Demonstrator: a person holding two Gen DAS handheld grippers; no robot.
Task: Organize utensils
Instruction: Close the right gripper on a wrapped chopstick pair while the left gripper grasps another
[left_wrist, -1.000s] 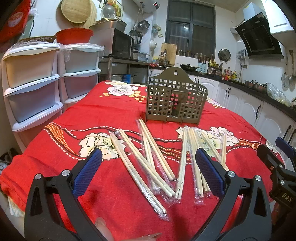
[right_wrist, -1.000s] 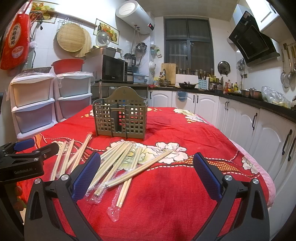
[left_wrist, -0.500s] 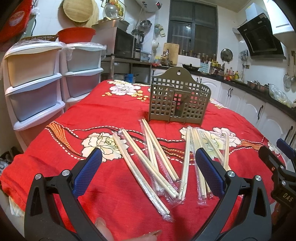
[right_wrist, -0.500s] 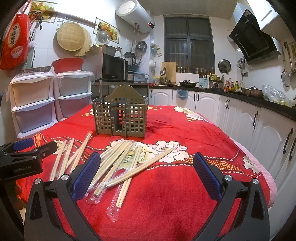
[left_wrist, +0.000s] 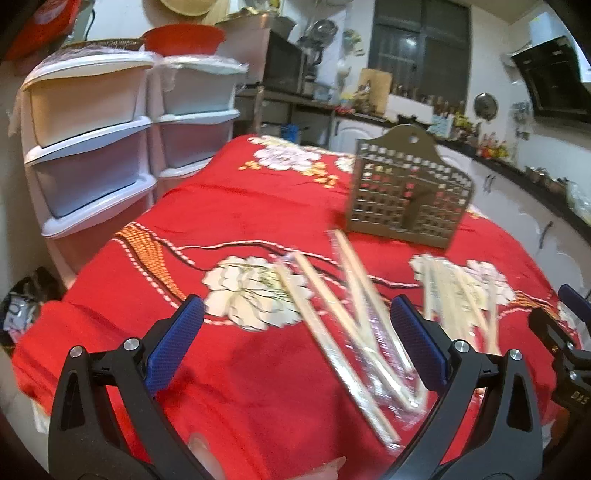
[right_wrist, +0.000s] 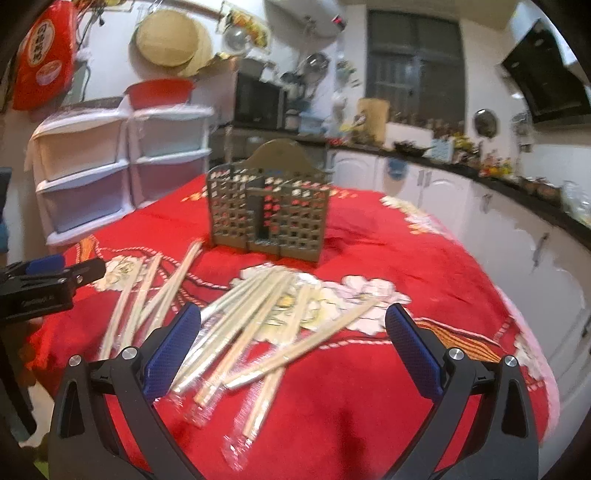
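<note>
Several pairs of wooden chopsticks in clear plastic sleeves lie scattered on the red floral tablecloth. Behind them stands a brown lattice utensil holder, upright. My left gripper is open above the cloth, holding nothing, with the left chopstick bunch between and just beyond its blue pads. In the right wrist view the right gripper is open over a second chopstick bunch, with the holder farther back. Both views are blurred.
White plastic drawer units stand left of the table, with a red basin on top. White kitchen cabinets and a dark counter run along the right. The right gripper's tip shows at the left view's right edge; the left gripper's tip shows at the right view's left edge.
Both grippers have moved forward and closer to the chopsticks; the left view has swung so the holder sits further right. Both stay open, and the chopsticks lie where they were.
</note>
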